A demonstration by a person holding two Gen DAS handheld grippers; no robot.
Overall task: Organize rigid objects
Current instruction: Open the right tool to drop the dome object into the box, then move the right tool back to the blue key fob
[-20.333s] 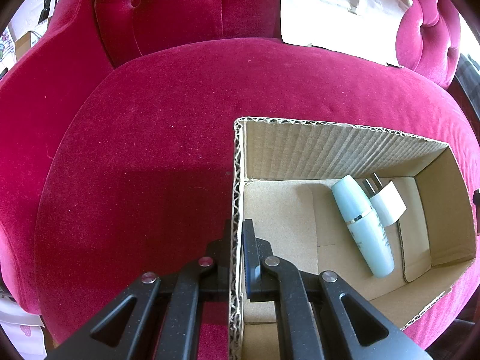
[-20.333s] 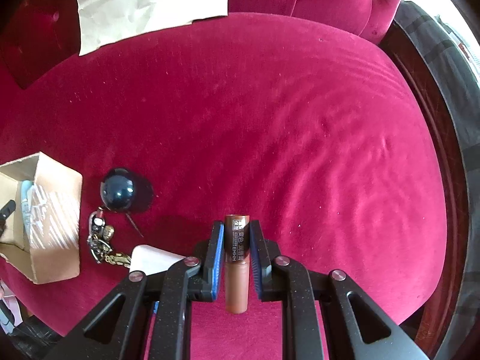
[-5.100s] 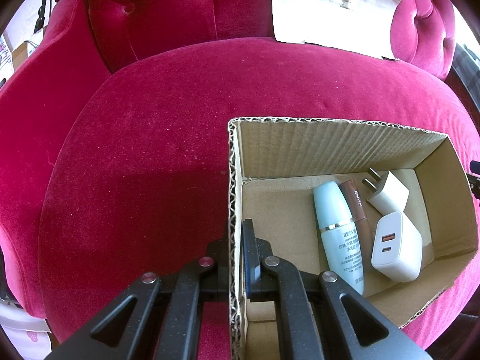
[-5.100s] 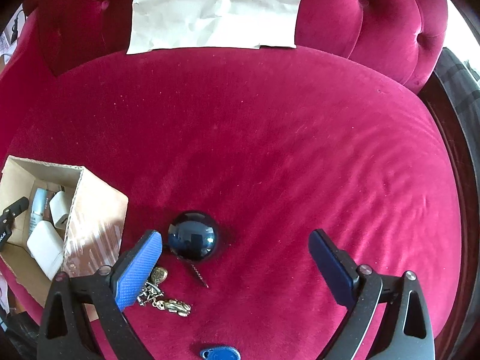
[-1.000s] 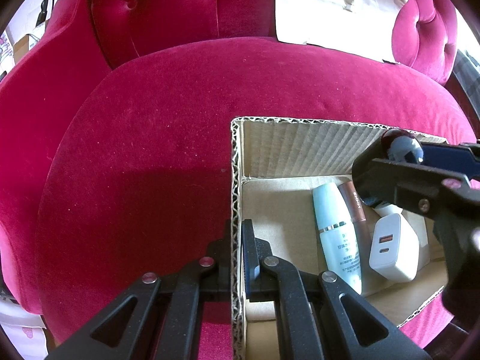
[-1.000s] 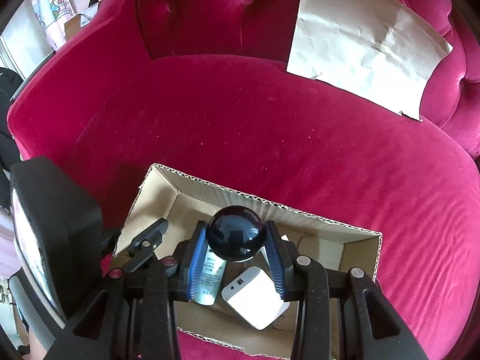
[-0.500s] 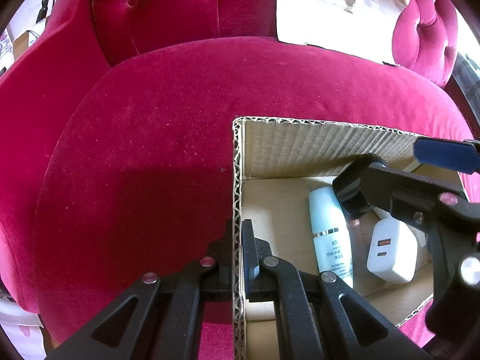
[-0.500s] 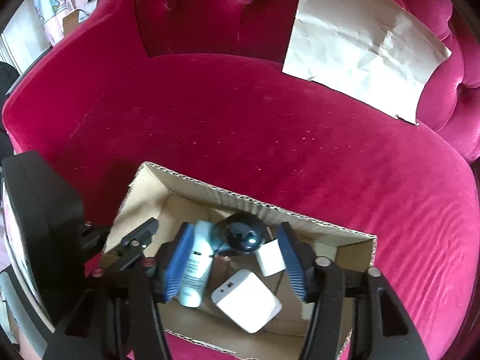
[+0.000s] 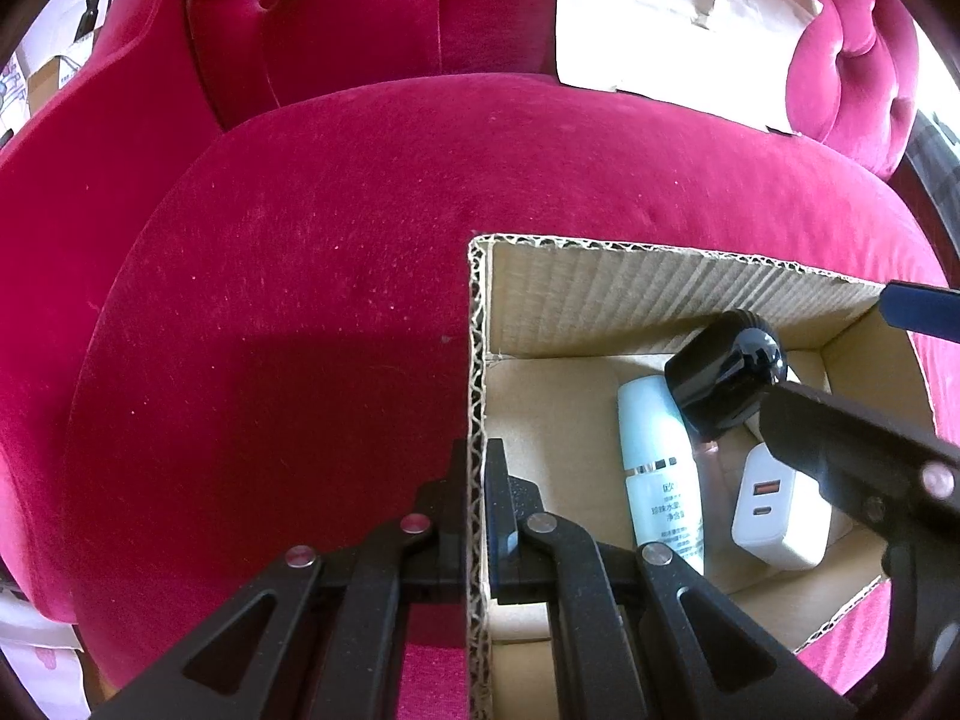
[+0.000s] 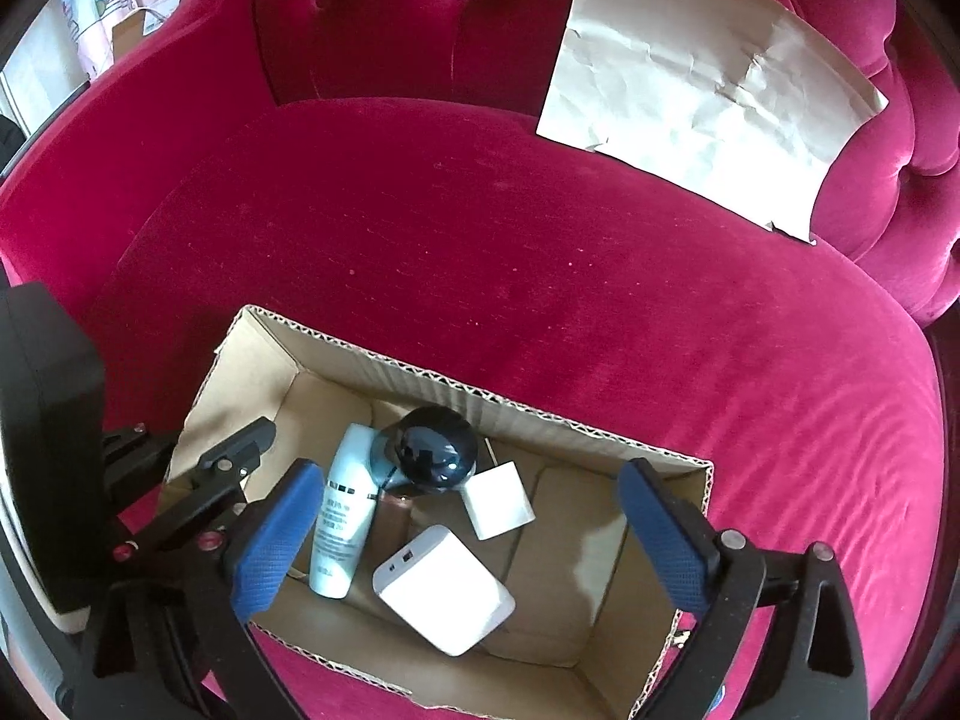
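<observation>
An open cardboard box (image 9: 660, 282) (image 10: 456, 387) sits on the red velvet seat. My left gripper (image 9: 477, 504) is shut on the box's left wall. In the box lie a pale blue bottle (image 9: 657, 468) (image 10: 345, 510), a large white charger (image 9: 774, 510) (image 10: 444, 588), a small white plug (image 10: 498, 507) and a glossy black ball (image 9: 726, 372) (image 10: 435, 450). The ball rests against the far wall, on the bottle's top. My right gripper (image 10: 471, 528) hovers over the box with its jaws opening wide. The ball lies below them, and neither pad touches it.
A crumpled sheet of paper (image 10: 708, 102) (image 9: 672, 18) leans on the tufted backrest. Bare red seat (image 10: 480, 228) stretches behind and to the right of the box. The box stands near the seat's front edge.
The right jaws have spread wide and let go of the black ball, which dropped into the box against the far wall. The left gripper still holds the box wall.
</observation>
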